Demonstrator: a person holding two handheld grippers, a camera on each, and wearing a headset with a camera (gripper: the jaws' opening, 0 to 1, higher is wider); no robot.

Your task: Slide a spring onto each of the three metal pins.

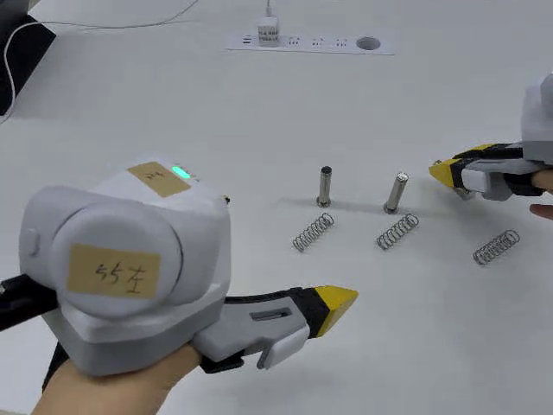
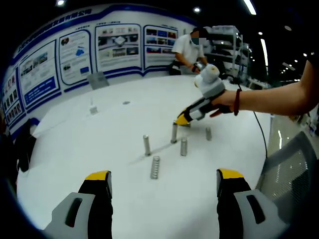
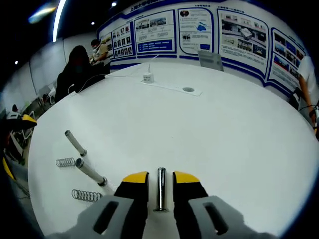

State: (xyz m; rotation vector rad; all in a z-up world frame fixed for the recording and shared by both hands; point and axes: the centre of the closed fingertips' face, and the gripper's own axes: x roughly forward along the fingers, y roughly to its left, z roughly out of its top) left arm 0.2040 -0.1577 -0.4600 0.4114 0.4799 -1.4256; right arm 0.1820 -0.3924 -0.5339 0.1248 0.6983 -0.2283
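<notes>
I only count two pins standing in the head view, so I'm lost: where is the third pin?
Observer: The third pin stands upright between the yellow tips of the right gripper.
Operator: Clamped on it?
Observer: Seemingly not; a slim gap shows on each side of it.
Operator: And the left gripper?
Observer: Its jaws stand wide apart, nothing between them.

table [image 1: 130, 104]: white, round | wall [image 2: 67, 89]: blue-bordered poster panels [image 2: 119, 47] (text unreadable) | ceiling [image 2: 164, 5]: dark, strip lights [image 2: 251, 6]
</notes>
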